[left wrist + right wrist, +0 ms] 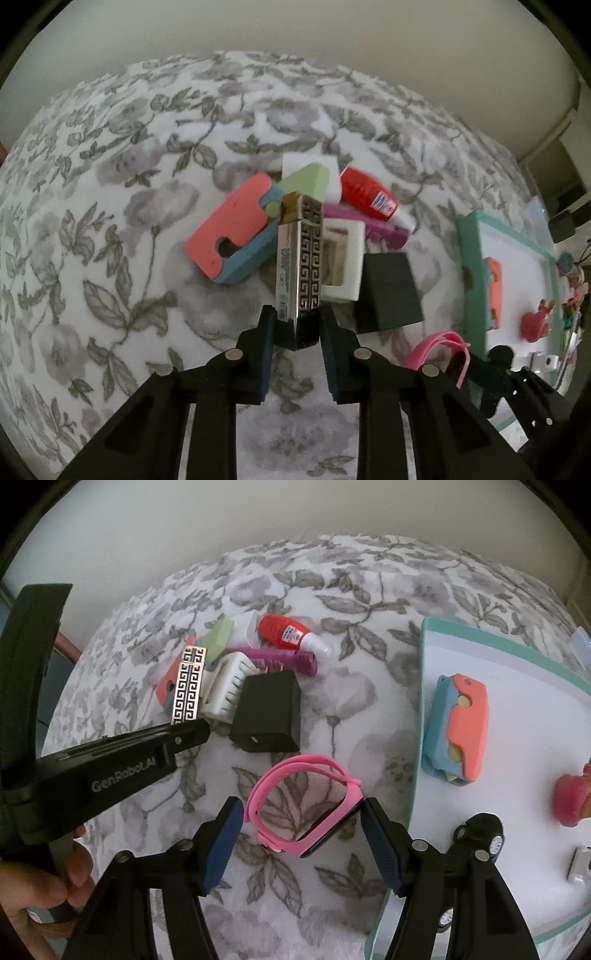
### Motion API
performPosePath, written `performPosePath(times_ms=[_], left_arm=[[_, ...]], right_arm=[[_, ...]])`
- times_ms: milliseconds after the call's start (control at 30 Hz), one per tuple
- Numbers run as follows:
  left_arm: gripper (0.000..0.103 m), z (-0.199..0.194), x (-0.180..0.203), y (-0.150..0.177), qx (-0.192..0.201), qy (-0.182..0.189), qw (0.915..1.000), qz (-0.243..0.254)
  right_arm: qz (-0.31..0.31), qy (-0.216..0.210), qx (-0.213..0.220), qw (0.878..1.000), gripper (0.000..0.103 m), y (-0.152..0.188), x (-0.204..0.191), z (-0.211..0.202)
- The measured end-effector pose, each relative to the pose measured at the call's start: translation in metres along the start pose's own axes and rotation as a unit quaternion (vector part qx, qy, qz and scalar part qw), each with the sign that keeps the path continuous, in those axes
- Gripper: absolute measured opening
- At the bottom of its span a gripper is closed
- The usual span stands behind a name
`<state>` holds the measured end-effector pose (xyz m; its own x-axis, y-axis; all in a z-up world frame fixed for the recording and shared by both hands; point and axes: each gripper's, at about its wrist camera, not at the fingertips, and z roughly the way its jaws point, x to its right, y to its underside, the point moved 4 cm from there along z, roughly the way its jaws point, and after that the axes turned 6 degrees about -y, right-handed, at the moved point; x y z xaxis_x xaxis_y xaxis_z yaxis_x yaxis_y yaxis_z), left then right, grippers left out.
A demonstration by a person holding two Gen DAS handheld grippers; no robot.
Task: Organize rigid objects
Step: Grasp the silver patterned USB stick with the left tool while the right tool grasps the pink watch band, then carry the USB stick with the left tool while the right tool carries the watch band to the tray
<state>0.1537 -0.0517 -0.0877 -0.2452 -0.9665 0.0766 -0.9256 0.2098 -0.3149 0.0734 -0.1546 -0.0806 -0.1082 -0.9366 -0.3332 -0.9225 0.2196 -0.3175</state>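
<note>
Pink smartwatch (303, 805) on floral bedspread (332, 716), just left of teal tray (419, 738), between open right gripper (301, 823) fingers: close squarely on strap, lift clear; left gripper (295, 325) fingers clamped on silver patterned lighter (301, 266) beside the pile.

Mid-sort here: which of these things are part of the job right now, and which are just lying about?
In play:
left gripper, shut on patterned box
right gripper, open around pink watch
tray

Lying about:
black block
red bottle
purple case
</note>
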Motion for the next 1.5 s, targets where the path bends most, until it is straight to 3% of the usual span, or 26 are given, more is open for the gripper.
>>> performPosePath(times_ms=[367, 733, 900, 1167, 1500], left_arm=[[0.016, -0.056, 0.002, -0.012, 0.06, 0.014, 0.9981, -0.002], [0.016, -0.098, 0.036, -0.015, 0.107, 0.02, 0.9937, 0.028], [0.016, -0.111, 0.063, -0.012, 0.119, 0.04, 0.9909, 0.048], [0.016, -0.099, 0.133, 0.006, 0.098, 0.067, 0.9875, 0.104], [0.016, -0.073, 0.202, 0.033, 0.063, 0.078, 0.9803, 0.17]], right_arm=[[0.021, -0.015, 0.042, 0.999, 0.069, -0.004, 0.011, -0.044], [0.061, -0.009, 0.085, 0.994, 0.069, -0.007, 0.045, -0.09], [0.09, 0.004, 0.099, 0.991, 0.069, -0.007, 0.073, -0.109], [0.158, 0.081, 0.094, 0.98, 0.069, 0.007, 0.145, -0.123], [0.214, 0.129, 0.096, 0.963, 0.069, 0.024, 0.21, -0.136]])
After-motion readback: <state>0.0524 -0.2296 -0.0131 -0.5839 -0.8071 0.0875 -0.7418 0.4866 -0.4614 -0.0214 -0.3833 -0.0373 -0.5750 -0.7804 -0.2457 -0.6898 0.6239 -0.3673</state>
